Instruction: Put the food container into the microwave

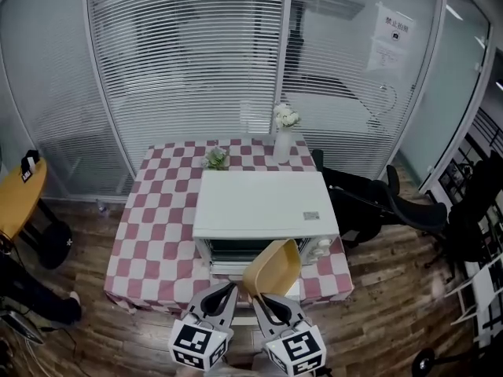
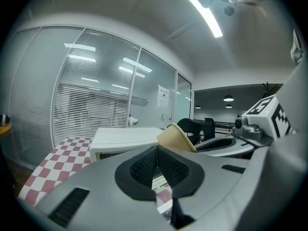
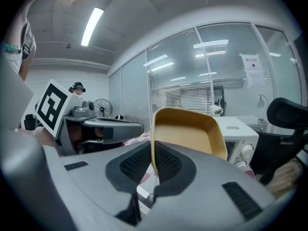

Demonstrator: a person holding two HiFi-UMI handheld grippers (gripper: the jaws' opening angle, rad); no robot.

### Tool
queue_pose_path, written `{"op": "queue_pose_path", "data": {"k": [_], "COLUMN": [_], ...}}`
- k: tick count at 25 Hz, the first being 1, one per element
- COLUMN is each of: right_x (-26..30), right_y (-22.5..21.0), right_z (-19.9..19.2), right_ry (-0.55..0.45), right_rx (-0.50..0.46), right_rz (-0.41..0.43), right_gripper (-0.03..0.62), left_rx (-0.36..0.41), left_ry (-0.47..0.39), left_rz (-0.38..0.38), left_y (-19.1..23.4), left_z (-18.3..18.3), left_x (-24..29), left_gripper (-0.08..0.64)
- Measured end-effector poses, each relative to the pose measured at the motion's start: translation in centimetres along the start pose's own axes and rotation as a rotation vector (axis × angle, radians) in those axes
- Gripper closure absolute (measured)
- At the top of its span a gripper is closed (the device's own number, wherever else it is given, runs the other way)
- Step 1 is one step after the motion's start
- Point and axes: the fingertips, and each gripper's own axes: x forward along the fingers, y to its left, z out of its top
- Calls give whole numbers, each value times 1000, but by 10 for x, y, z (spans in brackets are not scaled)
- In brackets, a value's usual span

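Food container (image 1: 273, 267) is a thin tan open tray. It looks light and empty as far as the views show, with walls that likely flex, so don't squeeze hard and expect it to swing on a one-edge grip. Best hold is the rim or side wall, which is where you have it. Your right gripper (image 3: 153, 160) has its pads pinched on one side wall, with the wall running edge-on between the jaws. The rest of the tray sticks up and forward past the fingertips, tipped steeply, open face toward the right gripper's camera. Your left gripper (image 2: 157, 162) has its pads pressed together with nothing between them. It sits just beside the right one, and the tray is off to its right, not touching. From the head view the tray hangs in the air in front of the white microwave (image 1: 259, 203) on the checkered table (image 1: 157, 210), near the dark front opening. The door looks dropped open, but I can't confirm it. The tray probably needs levelling before it goes in, since the tilt could catch the opening's edge.
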Motion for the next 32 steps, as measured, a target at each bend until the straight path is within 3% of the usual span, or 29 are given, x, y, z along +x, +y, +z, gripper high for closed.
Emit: {"op": "queue_pose_path", "data": {"k": [18, 32], "right_x": [24, 34], "right_y": [-17, -58], "right_z": [-61, -95], "right_ry": [149, 278], "right_rx": [61, -31], "right_rz": [79, 235], "right_gripper": [583, 583], "left_rx": [-7, -78], "left_ry": [79, 37], "left_rz": [51, 205], "left_y": [2, -25], "left_z": [-20, -22], "left_x": [16, 30], "left_gripper": [546, 546]}}
